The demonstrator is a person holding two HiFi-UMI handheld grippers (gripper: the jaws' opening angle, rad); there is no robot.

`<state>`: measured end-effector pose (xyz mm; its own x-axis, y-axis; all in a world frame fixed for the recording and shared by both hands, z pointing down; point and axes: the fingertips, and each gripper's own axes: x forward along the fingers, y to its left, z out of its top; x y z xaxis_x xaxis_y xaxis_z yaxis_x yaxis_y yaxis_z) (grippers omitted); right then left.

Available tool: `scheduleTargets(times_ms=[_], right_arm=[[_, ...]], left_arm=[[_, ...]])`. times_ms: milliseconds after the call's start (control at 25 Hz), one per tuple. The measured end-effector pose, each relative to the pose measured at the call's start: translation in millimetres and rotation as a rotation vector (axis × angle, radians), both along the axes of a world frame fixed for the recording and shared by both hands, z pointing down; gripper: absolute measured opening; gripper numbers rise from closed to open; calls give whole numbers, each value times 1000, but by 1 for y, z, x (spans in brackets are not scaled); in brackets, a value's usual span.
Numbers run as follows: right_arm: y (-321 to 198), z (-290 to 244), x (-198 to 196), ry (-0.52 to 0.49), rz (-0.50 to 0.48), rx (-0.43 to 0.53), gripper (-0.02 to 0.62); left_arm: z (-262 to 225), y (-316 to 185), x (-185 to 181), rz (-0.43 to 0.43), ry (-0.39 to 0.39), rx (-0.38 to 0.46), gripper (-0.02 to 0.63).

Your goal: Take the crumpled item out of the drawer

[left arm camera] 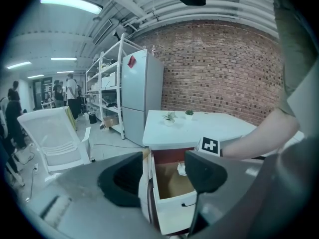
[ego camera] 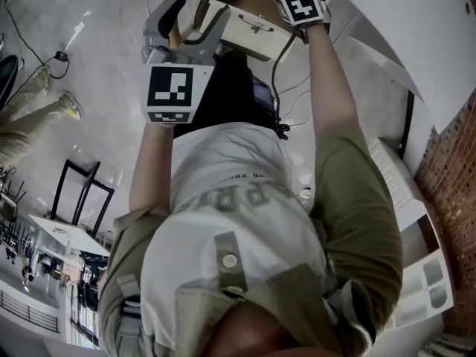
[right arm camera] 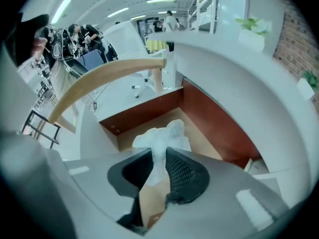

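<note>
The crumpled item (right arm camera: 162, 137) is a wad of white paper inside the open drawer (right arm camera: 202, 141), which has a brown floor and red-brown walls. My right gripper (right arm camera: 158, 169) reaches into the drawer, its dark ribbed pads pinching the wad's lower part. In the head view only its marker cube (ego camera: 301, 6) shows, above the white drawer front (ego camera: 253, 32). My left gripper (left arm camera: 164, 183) hangs open in front of the drawer (left arm camera: 174, 198), holding nothing. From there the paper wad (left arm camera: 182, 169) lies at the drawer's back right, below the right gripper's cube (left arm camera: 209, 146). In the head view the left gripper (ego camera: 199, 7) is left of the drawer.
The drawer sits under a white table (left arm camera: 209, 126) with two small potted plants (left arm camera: 169, 118). A fridge (left arm camera: 142, 93), shelving and a brick wall (left arm camera: 219, 68) stand behind. A white chair (left arm camera: 55, 138) is at the left. A curved wooden rail (right arm camera: 109, 73) arcs beside the drawer. People stand far off.
</note>
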<state>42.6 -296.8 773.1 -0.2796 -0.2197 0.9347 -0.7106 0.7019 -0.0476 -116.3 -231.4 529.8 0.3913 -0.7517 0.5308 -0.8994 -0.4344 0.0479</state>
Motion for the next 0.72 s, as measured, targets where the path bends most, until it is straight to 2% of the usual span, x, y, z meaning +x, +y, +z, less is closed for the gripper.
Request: scheduleTargets(times_ms=[320, 720], right_arm=[[22, -103, 10, -148, 187, 94, 81], [53, -263, 38, -346, 391, 361, 81]], left_arm=[[-58, 4, 4, 25, 23, 48, 276], [-118, 10, 36, 95, 70, 136, 276]])
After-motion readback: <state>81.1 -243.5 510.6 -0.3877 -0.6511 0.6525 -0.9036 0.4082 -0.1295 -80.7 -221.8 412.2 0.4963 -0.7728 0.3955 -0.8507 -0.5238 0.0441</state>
